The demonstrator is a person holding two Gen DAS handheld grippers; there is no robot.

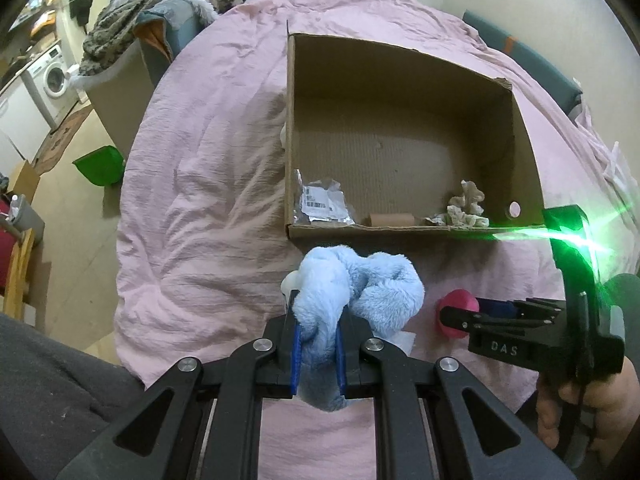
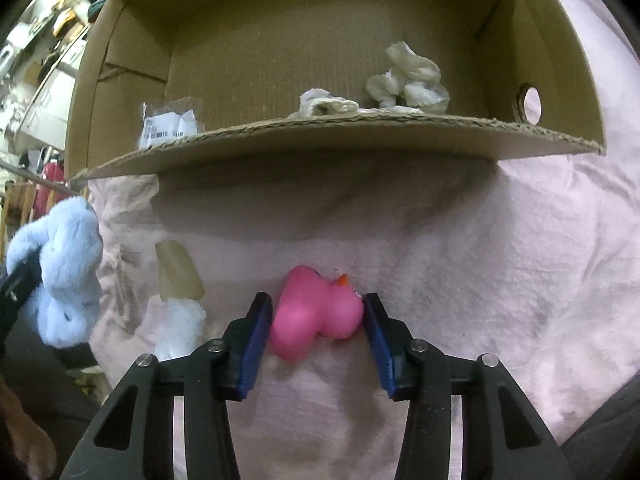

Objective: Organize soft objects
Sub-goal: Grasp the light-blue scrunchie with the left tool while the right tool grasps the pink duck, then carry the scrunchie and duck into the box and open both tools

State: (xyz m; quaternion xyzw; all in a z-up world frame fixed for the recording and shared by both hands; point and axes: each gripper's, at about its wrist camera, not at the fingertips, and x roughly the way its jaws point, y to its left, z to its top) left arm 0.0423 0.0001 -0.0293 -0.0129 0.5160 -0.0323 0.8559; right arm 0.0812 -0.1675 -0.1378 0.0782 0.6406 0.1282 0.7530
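My left gripper [image 1: 318, 320] is shut on a light blue plush toy [image 1: 360, 284] and holds it just in front of an open cardboard box [image 1: 400, 88] on a pink bedspread. The plush also shows at the left of the right wrist view [image 2: 64, 276]. My right gripper [image 2: 318, 308] has its blue pads on both sides of a pink rubber duck [image 2: 316, 316] that lies on the bedspread; the pads touch or nearly touch it. The duck [image 1: 456, 304] and right gripper [image 1: 452, 316] show at the right of the left wrist view.
The box [image 2: 360, 132] holds a foil packet [image 1: 324, 204], a cardboard tube [image 1: 392, 219] and a beige crumpled object [image 1: 464, 208]. A white and beige soft item [image 2: 180, 300] lies on the pink bedspread [image 1: 208, 200]. A knitted blanket [image 1: 168, 4] is piled at the far left.
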